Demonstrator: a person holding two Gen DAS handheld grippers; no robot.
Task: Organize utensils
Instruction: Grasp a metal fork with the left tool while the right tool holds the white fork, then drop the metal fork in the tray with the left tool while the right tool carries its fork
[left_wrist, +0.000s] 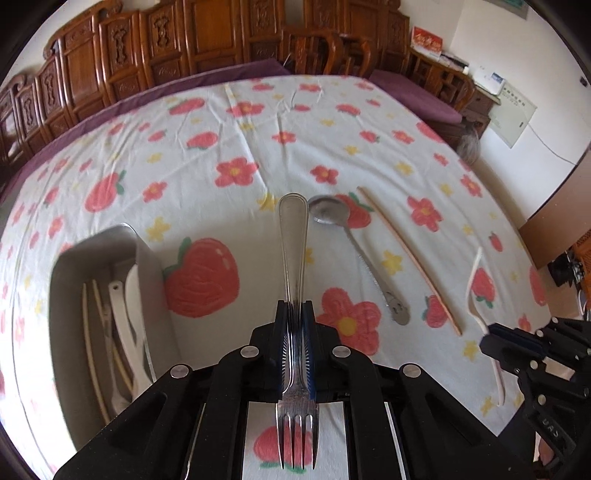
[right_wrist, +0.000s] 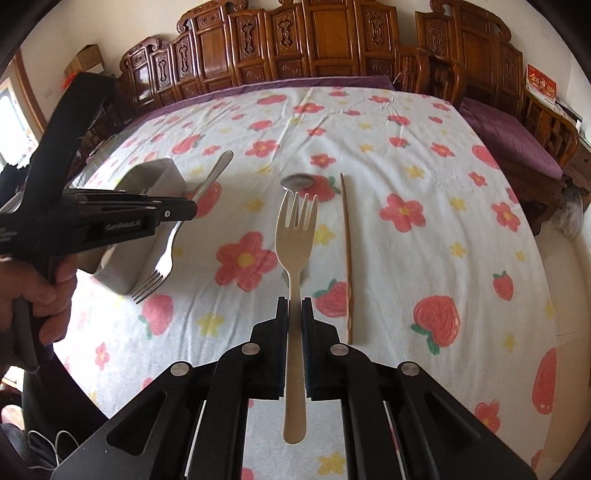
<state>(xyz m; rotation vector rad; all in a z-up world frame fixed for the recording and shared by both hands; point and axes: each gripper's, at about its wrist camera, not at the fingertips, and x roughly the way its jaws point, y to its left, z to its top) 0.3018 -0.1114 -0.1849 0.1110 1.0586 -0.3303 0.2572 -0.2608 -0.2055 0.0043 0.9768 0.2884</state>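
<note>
My left gripper (left_wrist: 294, 306) is shut on a metal fork (left_wrist: 292, 236), handle pointing forward and tines toward the camera. It hangs above the cloth to the right of the grey utensil tray (left_wrist: 147, 266), which holds several white and cream utensils. The same fork (right_wrist: 207, 188) and the left gripper (right_wrist: 181, 213) show in the right wrist view beside the tray (right_wrist: 162, 173). My right gripper (right_wrist: 294, 306) is shut on a beige plastic fork (right_wrist: 297, 236), tines forward, above the table. In the left wrist view the right gripper (left_wrist: 491, 341) holds that fork (left_wrist: 474, 280) at the right.
A metal spoon (left_wrist: 347, 236) and a single wooden chopstick (left_wrist: 410, 258) lie on the strawberry-print tablecloth (left_wrist: 221, 147); they also show in the right wrist view as the spoon (right_wrist: 297, 181) and chopstick (right_wrist: 347, 254). Carved wooden chairs (right_wrist: 332, 40) ring the far edge.
</note>
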